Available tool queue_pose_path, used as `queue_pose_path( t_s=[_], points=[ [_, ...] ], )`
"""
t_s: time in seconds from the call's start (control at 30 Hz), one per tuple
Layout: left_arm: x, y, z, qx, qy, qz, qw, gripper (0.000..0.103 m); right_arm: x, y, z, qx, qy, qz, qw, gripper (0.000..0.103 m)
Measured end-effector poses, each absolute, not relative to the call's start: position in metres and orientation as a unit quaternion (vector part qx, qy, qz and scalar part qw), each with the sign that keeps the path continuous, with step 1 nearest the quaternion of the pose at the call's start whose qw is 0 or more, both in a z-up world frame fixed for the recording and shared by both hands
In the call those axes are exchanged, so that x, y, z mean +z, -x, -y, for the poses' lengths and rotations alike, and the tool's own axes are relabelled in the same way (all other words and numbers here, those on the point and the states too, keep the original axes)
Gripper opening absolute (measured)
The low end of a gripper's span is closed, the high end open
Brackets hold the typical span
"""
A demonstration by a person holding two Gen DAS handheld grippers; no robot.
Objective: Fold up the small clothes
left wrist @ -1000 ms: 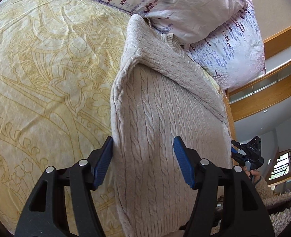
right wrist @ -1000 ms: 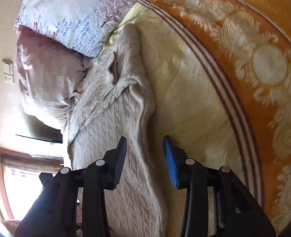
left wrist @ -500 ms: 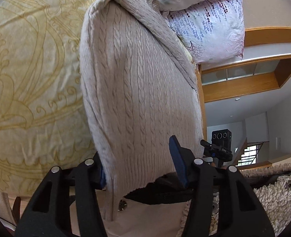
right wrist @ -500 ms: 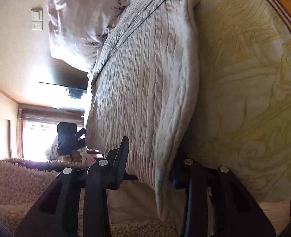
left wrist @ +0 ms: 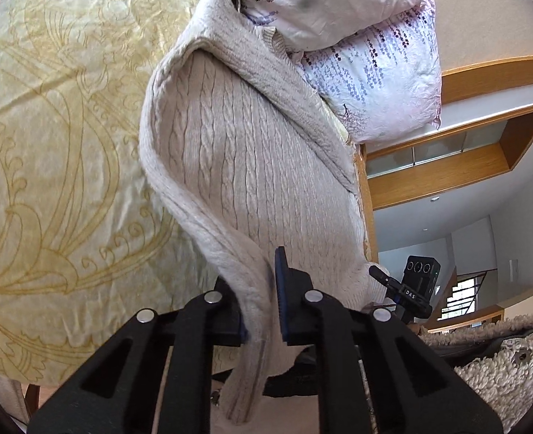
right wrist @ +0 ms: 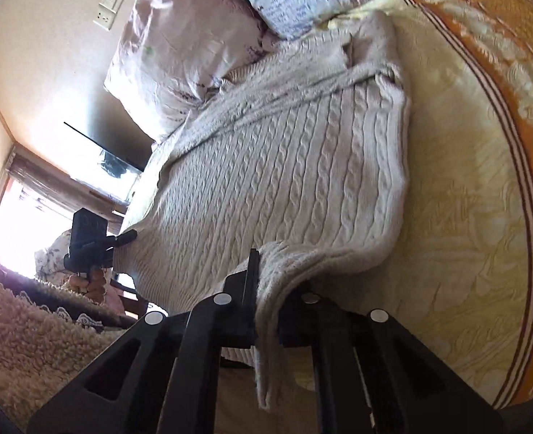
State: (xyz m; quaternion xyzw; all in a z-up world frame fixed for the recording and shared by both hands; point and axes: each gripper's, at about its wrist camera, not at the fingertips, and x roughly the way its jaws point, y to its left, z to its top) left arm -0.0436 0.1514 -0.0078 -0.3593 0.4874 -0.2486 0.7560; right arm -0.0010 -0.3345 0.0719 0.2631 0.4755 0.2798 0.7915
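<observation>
A beige cable-knit sweater (left wrist: 252,166) lies on the yellow patterned bedspread (left wrist: 60,152), its sleeves folded across the upper part near the pillows. My left gripper (left wrist: 261,300) is shut on one bottom corner of the sweater, the hem bunched between the jaws and hanging below. My right gripper (right wrist: 271,296) is shut on the other bottom corner of the sweater (right wrist: 295,166), and it also shows in the left wrist view (left wrist: 407,289). The left gripper shows in the right wrist view (right wrist: 96,242). The hem is lifted slightly off the bed.
Two floral pillows (left wrist: 356,36) sit at the head of the bed, touching the sweater's collar end. An orange border (right wrist: 501,72) runs along the bedspread (right wrist: 465,217). A wooden headboard ledge (left wrist: 447,166) and a fleecy sleeve (right wrist: 31,325) are nearby.
Both grippers moved back to the sweater's bottom hem and closed on its corners. The hem now bunches in the jaws and is lifted off the bed.
</observation>
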Motion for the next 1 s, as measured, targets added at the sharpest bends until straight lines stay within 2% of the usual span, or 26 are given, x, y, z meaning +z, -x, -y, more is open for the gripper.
queue_pose_path(
  t_s=[0.2,0.37,0.4,0.47,0.53,0.6,0.63,0.67,0.73,1.0],
  points=[
    [0.016,0.026,-0.168,-0.239,0.36,-0.442,0.786,0.009,0.092,-0.008,0.344,0.26,-0.275,-0.425,0.822,0.007],
    [0.006,0.01,-0.155,-0.243,0.3,-0.52,0.762,0.01,0.088,-0.016,0.337,0.261,-0.272,-0.43,0.82,0.007],
    [0.002,0.011,-0.153,-0.245,0.291,-0.534,0.755,0.013,0.087,-0.015,0.338,0.26,-0.271,-0.434,0.819,0.007],
    [-0.006,0.011,-0.15,-0.245,0.272,-0.559,0.744,0.04,0.084,-0.016,0.339,0.259,-0.274,-0.44,0.815,0.007],
    [-0.011,0.012,-0.146,-0.247,0.258,-0.576,0.736,0.048,0.081,-0.015,0.34,0.257,-0.278,-0.445,0.812,0.007],
    [-0.012,0.015,-0.146,-0.254,0.256,-0.574,0.735,0.048,0.079,-0.015,0.34,0.257,-0.28,-0.448,0.809,0.007],
    [-0.012,0.015,-0.146,-0.257,0.258,-0.573,0.734,0.047,0.078,-0.016,0.34,0.257,-0.281,-0.449,0.808,0.007],
    [-0.012,0.015,-0.145,-0.26,0.261,-0.572,0.733,0.031,0.078,-0.016,0.34,0.257,-0.282,-0.45,0.807,0.007],
    [-0.012,0.017,-0.141,-0.272,0.263,-0.569,0.73,0.008,0.077,-0.017,0.34,0.257,-0.283,-0.45,0.807,0.007],
    [0.019,0.017,-0.139,-0.311,0.274,-0.495,0.763,0.007,0.081,-0.018,0.339,0.254,-0.288,-0.436,0.814,0.007]
  ],
)
